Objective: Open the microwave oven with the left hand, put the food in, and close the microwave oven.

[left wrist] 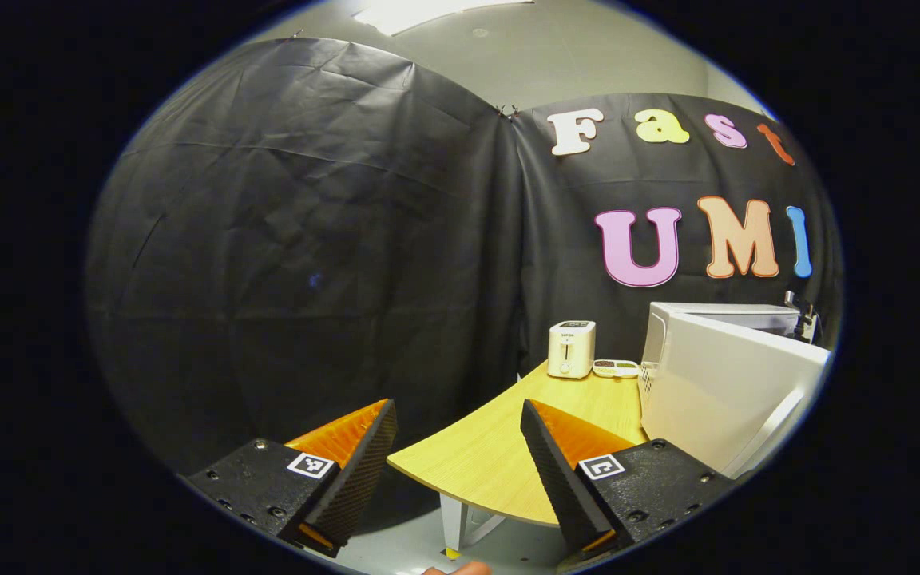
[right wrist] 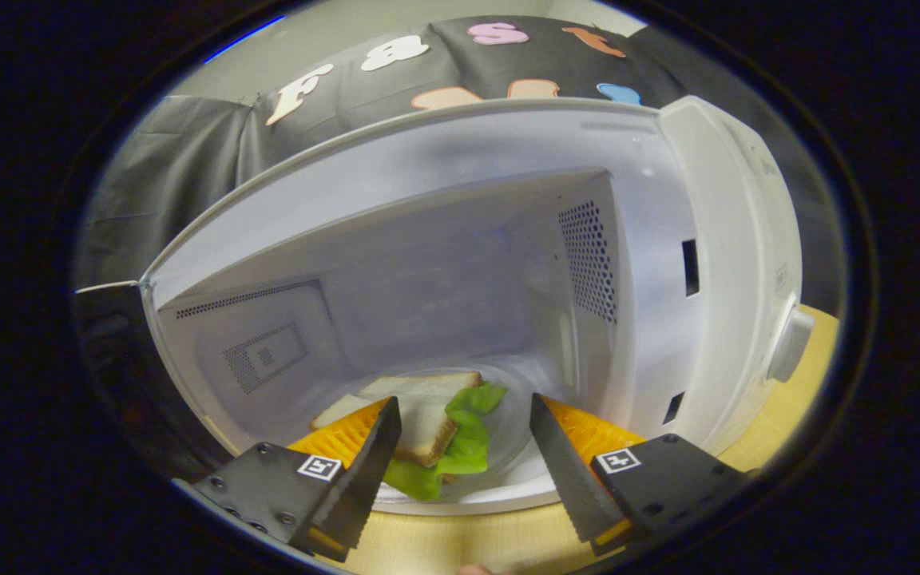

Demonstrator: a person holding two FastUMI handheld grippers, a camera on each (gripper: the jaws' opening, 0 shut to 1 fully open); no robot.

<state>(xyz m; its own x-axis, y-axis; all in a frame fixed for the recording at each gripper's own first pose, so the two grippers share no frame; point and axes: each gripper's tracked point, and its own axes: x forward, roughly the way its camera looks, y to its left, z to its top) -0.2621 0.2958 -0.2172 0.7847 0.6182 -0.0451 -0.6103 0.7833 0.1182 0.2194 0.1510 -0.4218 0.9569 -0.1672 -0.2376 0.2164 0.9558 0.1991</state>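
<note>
The microwave (right wrist: 460, 263) stands open on the wooden table (right wrist: 787, 415), and the sandwich (right wrist: 428, 423) — bread with green lettuce spilling out toward five o'clock — lies on the glass plate (right wrist: 508, 415) inside. The right gripper (right wrist: 464, 439) hangs at the oven's mouth, fingers spread wide, holding nothing. In the left gripper view the left gripper (left wrist: 456, 443) is wide too, empty, with the microwave door (left wrist: 727, 395) at three o'clock and a toaster (left wrist: 571, 349) beyond — a small dish (left wrist: 616, 368) just beside it.
</note>
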